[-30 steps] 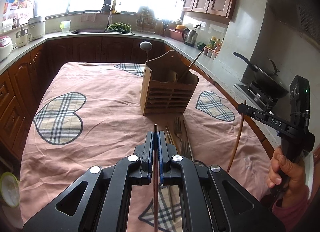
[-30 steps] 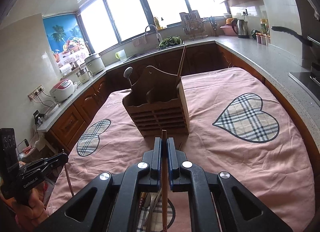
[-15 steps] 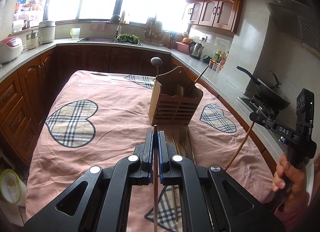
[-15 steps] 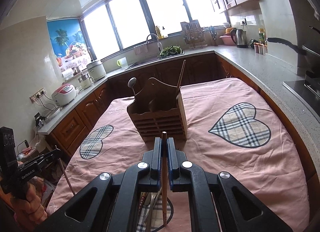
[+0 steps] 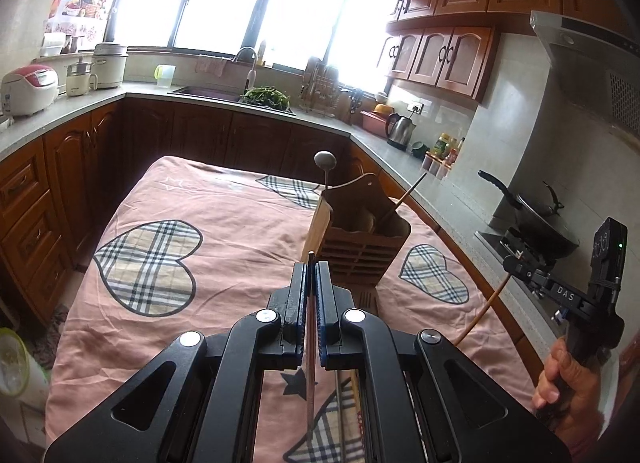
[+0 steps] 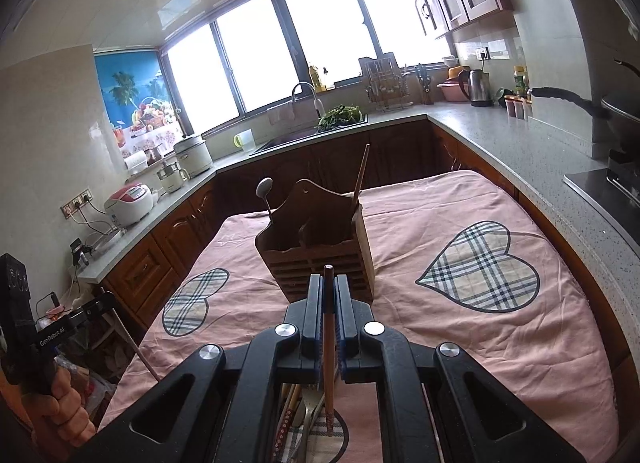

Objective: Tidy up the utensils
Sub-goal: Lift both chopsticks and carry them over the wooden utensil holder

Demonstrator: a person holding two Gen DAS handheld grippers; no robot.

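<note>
Wooden caddy [image 6: 320,251]: spoon [image 6: 264,188], chopstick [image 6: 361,175] inside

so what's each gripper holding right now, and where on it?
Left gripper: chopstick, clamped near its upper end. Right gripper: another chopstick, same place.

The left gripper [image 5: 311,277] has its jaws pressed together on a thin chopstick [image 5: 310,391], held above the tabletop [image 5: 224,231]. The right gripper [image 6: 328,295] is likewise clamped on a chopstick [image 6: 329,363], raised to the right of the left gripper, gripped by a hand [image 5: 560,379].
</note>
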